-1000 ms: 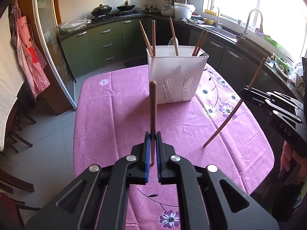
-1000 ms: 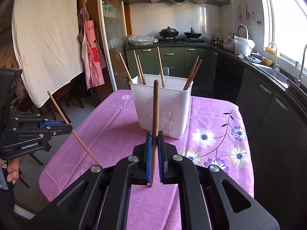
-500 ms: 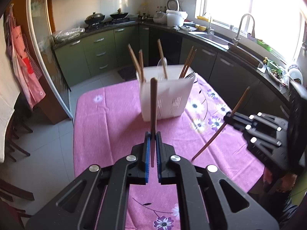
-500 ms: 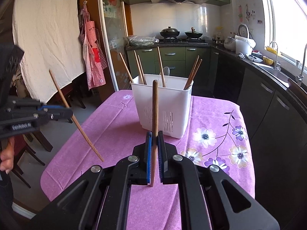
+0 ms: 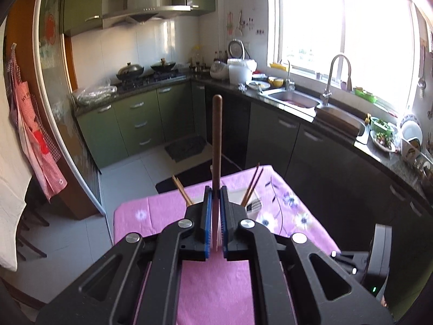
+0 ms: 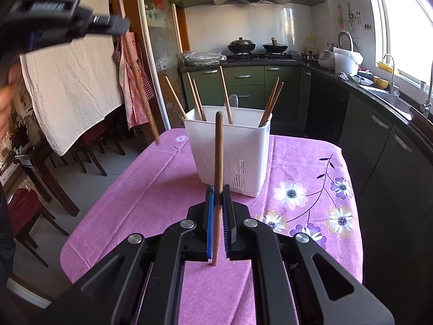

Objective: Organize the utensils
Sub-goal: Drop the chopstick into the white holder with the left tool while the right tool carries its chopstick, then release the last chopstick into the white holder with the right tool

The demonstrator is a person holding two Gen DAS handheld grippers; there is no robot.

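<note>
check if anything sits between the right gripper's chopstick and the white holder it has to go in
Nothing visible does. The chopstick in the right gripper faces the white holder over bare pink tablecloth. The left gripper is high and off to the left.

Daylight thru window (image 5: 349, 35), blown-out glare; fisheye warp; left gripper (image 6: 119, 24) motion-blurred.

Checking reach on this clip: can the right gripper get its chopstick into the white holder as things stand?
Probably yes. The right gripper, shut on a chopstick, faces the white holder with only bare tablecloth between, and the holder's top is open; the left gripper hangs off to the side.
</note>
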